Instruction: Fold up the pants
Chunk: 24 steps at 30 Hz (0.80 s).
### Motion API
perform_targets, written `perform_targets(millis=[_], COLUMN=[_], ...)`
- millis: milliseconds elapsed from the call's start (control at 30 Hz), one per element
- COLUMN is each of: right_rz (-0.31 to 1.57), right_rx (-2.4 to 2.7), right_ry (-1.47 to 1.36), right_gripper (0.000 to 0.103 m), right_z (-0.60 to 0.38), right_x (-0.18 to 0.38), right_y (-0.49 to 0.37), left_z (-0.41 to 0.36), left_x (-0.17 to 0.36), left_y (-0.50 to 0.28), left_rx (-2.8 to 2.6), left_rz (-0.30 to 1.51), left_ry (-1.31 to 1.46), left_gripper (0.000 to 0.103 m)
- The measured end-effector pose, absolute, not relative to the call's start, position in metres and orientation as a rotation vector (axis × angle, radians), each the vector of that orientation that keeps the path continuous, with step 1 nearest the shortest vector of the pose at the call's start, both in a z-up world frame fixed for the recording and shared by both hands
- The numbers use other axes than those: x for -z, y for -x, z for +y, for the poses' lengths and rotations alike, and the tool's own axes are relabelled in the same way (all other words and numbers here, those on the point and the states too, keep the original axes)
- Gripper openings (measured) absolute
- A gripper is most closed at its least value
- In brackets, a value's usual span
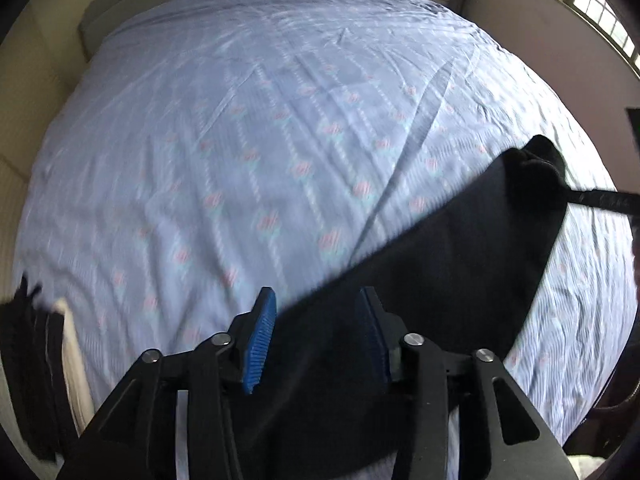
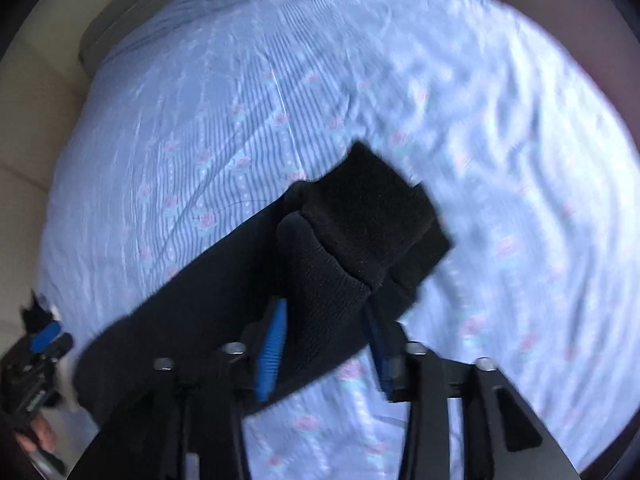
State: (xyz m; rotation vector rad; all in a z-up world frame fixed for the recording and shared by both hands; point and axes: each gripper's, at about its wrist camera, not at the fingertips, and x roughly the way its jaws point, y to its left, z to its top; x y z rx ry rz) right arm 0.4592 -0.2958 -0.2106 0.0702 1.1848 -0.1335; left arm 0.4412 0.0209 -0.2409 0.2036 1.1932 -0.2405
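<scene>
Black pants point(image 1: 460, 264) hang stretched between both grippers above a bed with a light blue flowered sheet point(image 1: 240, 140). My left gripper point(image 1: 316, 336) has its blue pads wide apart, with the black cloth lying between them; I cannot tell whether it grips. The far end of the pants point(image 1: 536, 164) is bunched where the right gripper's finger point(image 1: 600, 200) reaches in. In the right wrist view my right gripper point(image 2: 324, 344) has the thick ribbed cuff point(image 2: 360, 232) bunched between its blue pads. The left gripper point(image 2: 44, 340) shows at the far left there.
A stack of dark and cream folded clothes point(image 1: 44, 368) lies at the bed's left edge. A beige padded headboard and wall point(image 1: 44, 80) run along the left. A window point(image 1: 596, 8) is at upper right. The sheet point(image 2: 500, 140) spreads wide beyond the pants.
</scene>
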Motion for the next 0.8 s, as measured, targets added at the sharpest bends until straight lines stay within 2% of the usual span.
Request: perform_targets(millis=[133, 200, 333, 467, 667, 767, 800], right_rz=[1.185, 1.23, 1.328, 1.384, 1.44, 1.448, 1.445], right_rx=[0.002, -0.098, -0.239, -0.333, -0.35, -0.353, -0.356], right_ry=[0.034, 0.036, 0.065, 0.051, 0.048, 0.021, 0.018], right_gripper=[0.061, 0.061, 0.061, 0.06, 0.057, 0.056, 0.056], right_z=[-0.264, -0.248, -0.222, -0.207, -0.197, -0.194, -0.193], right_x=[0.203, 0.214, 0.244, 0.267, 0.298, 0.301, 0.3], right_y=[-0.411, -0.392, -0.362, -0.349, -0.356, -0.358, -0.36], left_z=[0.019, 0.001, -0.022, 0.008, 0.07, 0.058, 0.052], left_x=[0.237, 0.241, 0.265, 0.286, 0.273, 0.265, 0.266], left_y=[-0.385, -0.359, -0.333, -0.345, -0.381, -0.415, -0.423], left_rx=[0.251, 0.305, 0.375, 0.248, 0.07, 0.211, 0.257], left_rz=[1.179, 1.15, 1.15, 1.23, 1.233, 1.202, 1.211], left_ry=[-0.208, -0.302, -0.488, -0.381, -0.099, -0.144, -0.171], left_gripper=[0.049, 0.054, 0.054, 0.053, 0.057, 0.068, 0.069])
